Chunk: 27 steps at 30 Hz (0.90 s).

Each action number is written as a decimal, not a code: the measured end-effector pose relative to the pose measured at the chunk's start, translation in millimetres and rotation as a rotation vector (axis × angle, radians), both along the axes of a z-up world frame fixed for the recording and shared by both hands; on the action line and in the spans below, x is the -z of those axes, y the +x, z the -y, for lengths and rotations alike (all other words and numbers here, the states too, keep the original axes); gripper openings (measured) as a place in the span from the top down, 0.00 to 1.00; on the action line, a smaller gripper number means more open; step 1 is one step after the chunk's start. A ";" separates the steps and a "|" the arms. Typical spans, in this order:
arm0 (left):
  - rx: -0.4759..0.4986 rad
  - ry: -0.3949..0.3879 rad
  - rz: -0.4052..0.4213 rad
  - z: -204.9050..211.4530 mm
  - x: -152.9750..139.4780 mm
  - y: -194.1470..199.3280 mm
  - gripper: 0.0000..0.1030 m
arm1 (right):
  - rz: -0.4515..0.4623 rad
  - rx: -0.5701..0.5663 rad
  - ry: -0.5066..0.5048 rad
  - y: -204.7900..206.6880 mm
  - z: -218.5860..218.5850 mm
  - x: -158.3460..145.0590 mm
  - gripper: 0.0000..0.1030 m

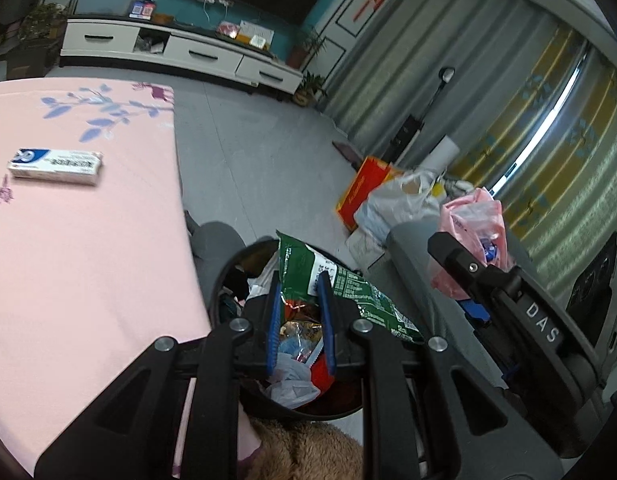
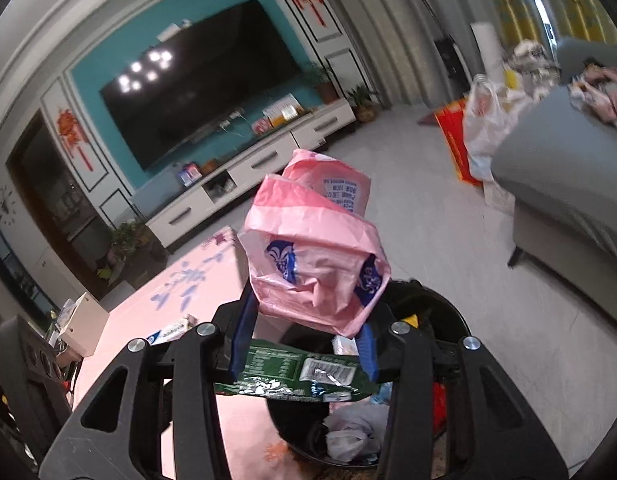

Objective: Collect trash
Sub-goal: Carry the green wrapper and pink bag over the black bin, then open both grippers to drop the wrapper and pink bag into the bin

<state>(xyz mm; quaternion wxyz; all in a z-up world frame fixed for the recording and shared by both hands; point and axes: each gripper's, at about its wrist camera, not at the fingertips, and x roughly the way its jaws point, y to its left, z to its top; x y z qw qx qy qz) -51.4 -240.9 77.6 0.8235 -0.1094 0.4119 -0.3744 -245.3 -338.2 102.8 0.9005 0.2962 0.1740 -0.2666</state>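
Blue-padded fingers of the left gripper (image 1: 299,312) are clamped on a green snack wrapper (image 1: 340,292), which stands up between them and trails off to the right over the rim of the black trash bin (image 1: 228,268). The gap between the pads is narrow, and the foil is pinched in it. This gripper hangs directly above the bin's mouth.

Right gripper (image 2: 304,332): its jaws are set wider and close on a crumpled pink plastic wrapper (image 2: 312,248) with blue print. The wrapper bulges up and away from the pads, held in the air above the near-left rim of the bin (image 2: 448,304). In the right wrist view the green wrapper (image 2: 292,376) lies across just below this gripper's fingers; whether it touches them cannot be told. In the left wrist view the right gripper (image 1: 460,272) shows at the right, pink plastic at its tip.

Bin contents: crumpled grey-white plastic bag (image 2: 352,432), red packaging, colourful foil scraps and dark items. The bin is roughly half full or more; its depth is not clear.

Just left of the bin is a table with a pink floral cloth (image 1: 88,260). A white and blue carton (image 1: 56,166) lies flat on it at the far left, well apart from both grippers.
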 end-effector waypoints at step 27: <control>0.112 0.133 -0.086 67.5 52.3 0.0 0.60 | -0.146 0.013 0.151 12.2 29.6 41.8 0.35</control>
